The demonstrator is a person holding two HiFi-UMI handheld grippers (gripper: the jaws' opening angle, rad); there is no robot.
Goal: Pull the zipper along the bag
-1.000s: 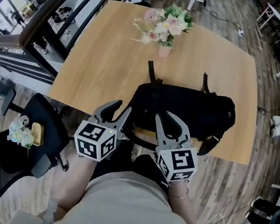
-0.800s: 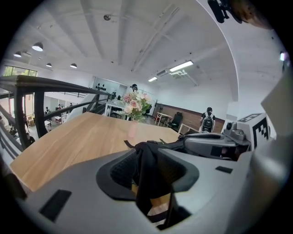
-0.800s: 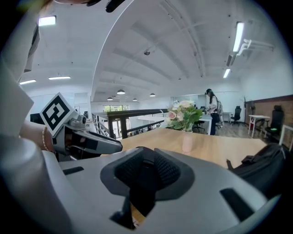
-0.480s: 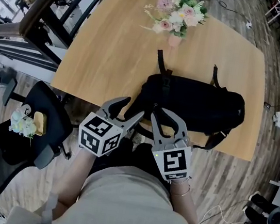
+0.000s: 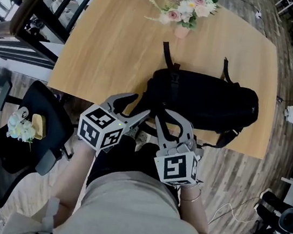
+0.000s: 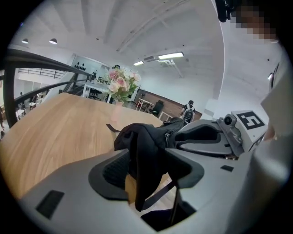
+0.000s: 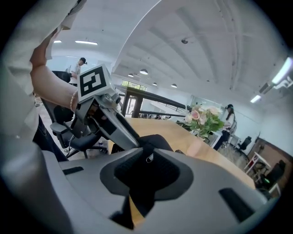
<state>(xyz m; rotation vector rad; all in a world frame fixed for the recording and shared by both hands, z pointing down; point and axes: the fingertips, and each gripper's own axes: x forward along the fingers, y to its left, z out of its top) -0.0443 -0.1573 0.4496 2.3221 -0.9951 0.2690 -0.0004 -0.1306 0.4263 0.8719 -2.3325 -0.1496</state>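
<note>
From the head view, the black backpack (image 5: 208,104) lies across the near edge of the wooden surface (image 5: 108,42), with a vase of flowers (image 5: 187,5) at the top of the frame. Both tools meet at its lower-left corner. The left tongs (image 5: 140,105) are spread wide, and the right tongs (image 5: 167,117) sit just beside them and look much narrower.

In the left gripper view, the left tongs have just been opening. A hanging fold of the backpack's black cloth stands between the pads, but they do not press on it. I'd say this hand's job is to anchor the bag. It should close on that fold close to the zip line and hold the cloth taut, so the slider does not drag the whole bag.

In the right gripper view, the right tongs have just eased a shade wider but remain narrow, with black cloth pinched between the pads. The small metal zipper pull (image 7: 149,158) shows just at their tips. For a clean run they ought to grip the pull itself rather than the cloth, then draw straight along the teeth, away from the anchoring hand.

No brand, label or lettering can be read on the backpack. The only print is the black-and-white square marker patterns on each tool's cube.
</note>
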